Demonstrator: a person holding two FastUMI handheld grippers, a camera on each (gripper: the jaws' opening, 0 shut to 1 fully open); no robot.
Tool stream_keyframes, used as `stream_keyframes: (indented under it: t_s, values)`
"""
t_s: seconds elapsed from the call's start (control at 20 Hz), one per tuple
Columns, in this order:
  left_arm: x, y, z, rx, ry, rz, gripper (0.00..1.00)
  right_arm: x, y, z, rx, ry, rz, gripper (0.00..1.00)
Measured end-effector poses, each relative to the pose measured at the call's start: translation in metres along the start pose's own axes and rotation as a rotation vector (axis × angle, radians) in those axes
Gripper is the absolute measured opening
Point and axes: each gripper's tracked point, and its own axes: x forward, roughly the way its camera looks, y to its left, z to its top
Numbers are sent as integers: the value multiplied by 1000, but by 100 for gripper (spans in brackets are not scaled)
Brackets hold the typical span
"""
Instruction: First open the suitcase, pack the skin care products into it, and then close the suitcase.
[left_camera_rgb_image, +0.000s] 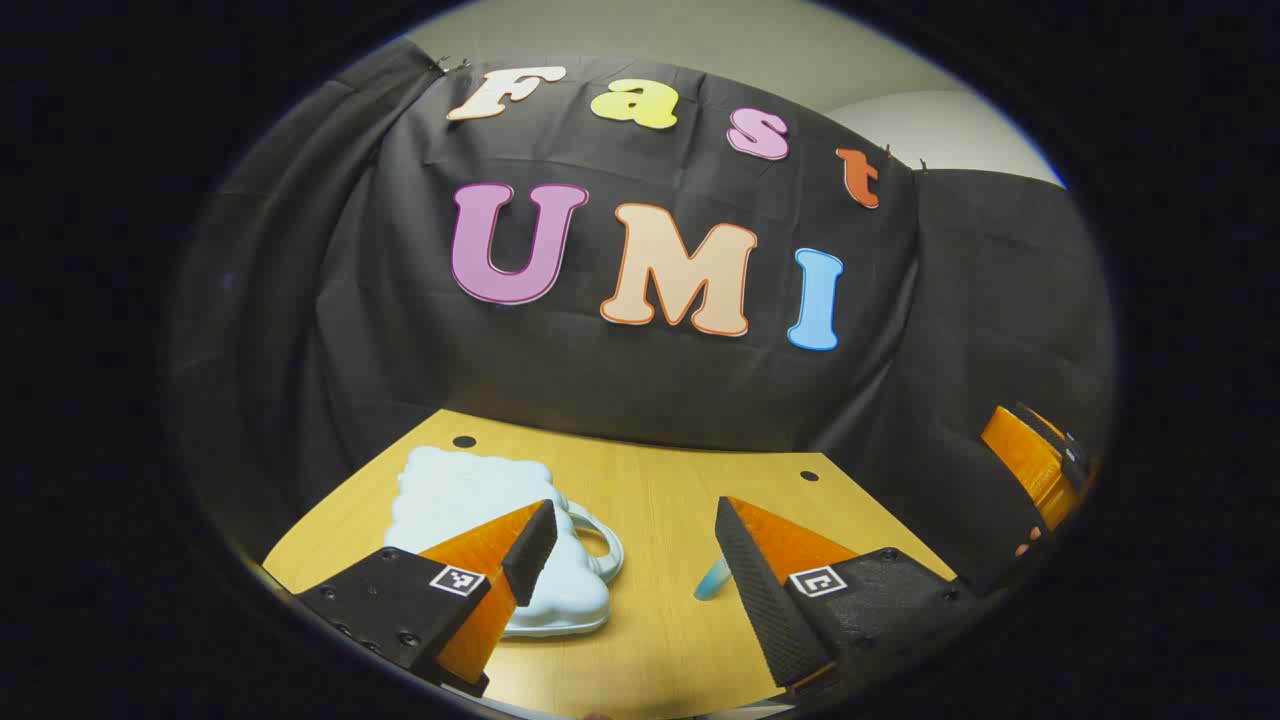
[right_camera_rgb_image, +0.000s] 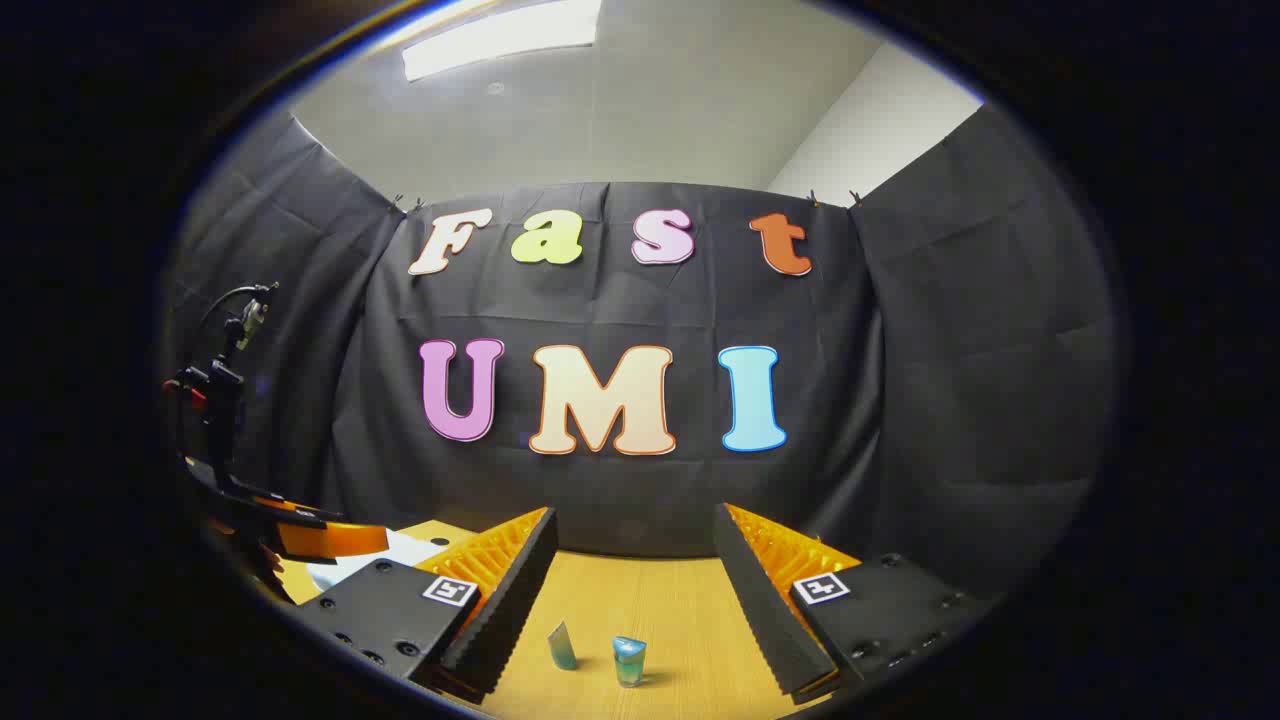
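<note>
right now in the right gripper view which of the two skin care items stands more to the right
The small blue-topped bottle, squat and upright on the wooden table. The other, a thin teal tube, stands to its left, slimmer and leaning slightly.

Right gripper (right_camera_rgb_image: 634, 560), jaws apart, above two skincare tubes (right_camera_rgb_image: 628, 660).

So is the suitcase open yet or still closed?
Closed. In the left gripper view the pale blue suitcase lies flat on the table, lid down on its base, handle to the side. Both hand-held grippers hover open, clear of it.

wooden table (left_camera_rgb_image: 660, 500): closed white suitcase (left_camera_rgb_image: 480, 510) lying flat, small blue tube (right_camera_rgb_image: 562, 646) and blue bottle (right_camera_rgb_image: 629, 660) standing nearby.
</note>
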Motion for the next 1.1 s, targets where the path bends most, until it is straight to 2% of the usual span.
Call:
stream_keyframes:
  t_s: [0.1, 0.6, 0.95, 1.1]
  values:
    - [2, -1, -6, -20, 30, 5, 92, 0, -7, -2, 9, 12, -9, 98]
    - [40, 10, -14, -72, 159, 19, 94, 6, -49, -23, 24, 69, -60, 98]
    - [89, 21, -24, -176, 336, 22, 94, 11, -52, -46, 59, 114, -35, 99]
    - [113, 33, -33, -194, 437, 55, 95, 12, -54, -62, 76, 156, -26, 98]
